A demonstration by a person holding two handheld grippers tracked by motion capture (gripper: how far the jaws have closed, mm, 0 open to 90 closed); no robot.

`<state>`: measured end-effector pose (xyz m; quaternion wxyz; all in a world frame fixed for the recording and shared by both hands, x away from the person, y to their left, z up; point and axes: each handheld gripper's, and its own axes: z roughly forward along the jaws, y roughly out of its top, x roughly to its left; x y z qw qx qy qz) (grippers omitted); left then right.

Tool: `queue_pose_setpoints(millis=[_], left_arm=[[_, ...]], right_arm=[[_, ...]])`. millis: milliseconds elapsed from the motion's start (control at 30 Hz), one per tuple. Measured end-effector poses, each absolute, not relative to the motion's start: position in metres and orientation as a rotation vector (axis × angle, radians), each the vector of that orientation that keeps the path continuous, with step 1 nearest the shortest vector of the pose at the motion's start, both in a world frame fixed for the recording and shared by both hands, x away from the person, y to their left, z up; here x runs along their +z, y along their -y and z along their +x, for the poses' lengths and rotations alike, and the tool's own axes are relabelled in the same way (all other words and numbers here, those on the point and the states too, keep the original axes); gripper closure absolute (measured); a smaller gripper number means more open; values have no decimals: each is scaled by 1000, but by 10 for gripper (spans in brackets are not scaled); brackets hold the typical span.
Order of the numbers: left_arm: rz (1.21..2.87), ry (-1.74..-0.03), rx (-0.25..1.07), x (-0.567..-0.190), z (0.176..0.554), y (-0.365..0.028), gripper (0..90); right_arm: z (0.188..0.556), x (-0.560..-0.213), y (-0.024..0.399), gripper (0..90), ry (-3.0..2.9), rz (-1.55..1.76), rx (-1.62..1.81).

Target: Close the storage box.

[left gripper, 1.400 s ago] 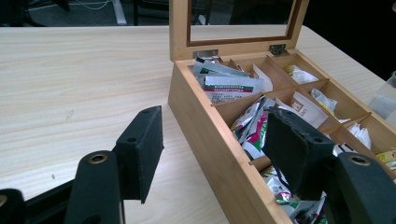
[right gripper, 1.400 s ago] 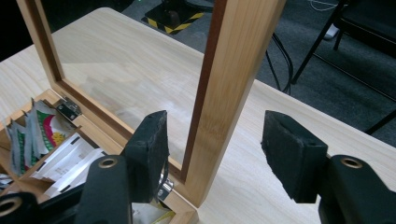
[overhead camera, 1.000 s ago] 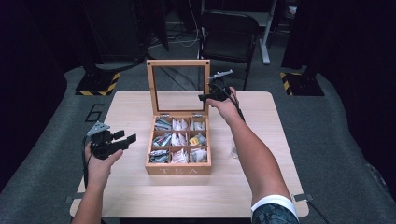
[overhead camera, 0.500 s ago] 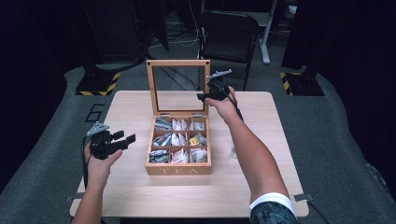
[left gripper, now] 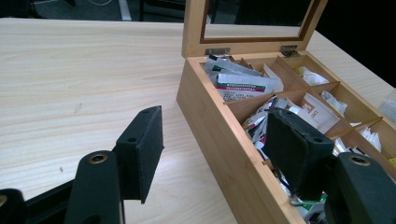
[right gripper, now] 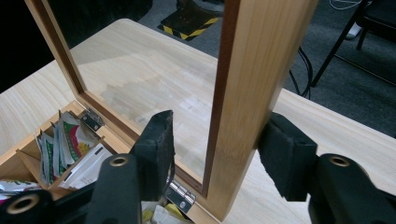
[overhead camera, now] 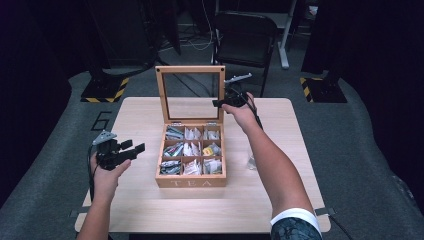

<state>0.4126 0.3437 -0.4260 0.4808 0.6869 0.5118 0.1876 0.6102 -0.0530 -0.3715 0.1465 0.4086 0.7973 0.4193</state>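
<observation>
The right claw (right gripper: 215, 154) straddles the right side rail of the upright lid (right gripper: 247, 93) of the tea box (overhead camera: 191, 159). Its jaws have just been closing: the outer pad rests against the wood, while the inner pad stands a little off the glass side, so the lid sits between them without a full pinch. The left claw (left gripper: 215, 149) is half open and holds nothing, just beside the box's left wall above the worktop (overhead camera: 140, 210). Sachets (left gripper: 240, 84) fill the compartments; their print is too small to read. The right forearm hides a small clear thing lying on the worktop.
</observation>
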Motion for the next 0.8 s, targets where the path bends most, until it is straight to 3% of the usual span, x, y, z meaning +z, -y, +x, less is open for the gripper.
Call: queue_pose_setpoints(millis=[467, 800], left_arm=[[1709, -1232, 456, -428, 417, -332, 373], [1723, -1219, 452, -426, 421, -325, 373]], right_arm=[[599, -371, 58, 638, -2234, 1186, 1199], [591, -372, 59, 633, -2231, 1145, 1209]])
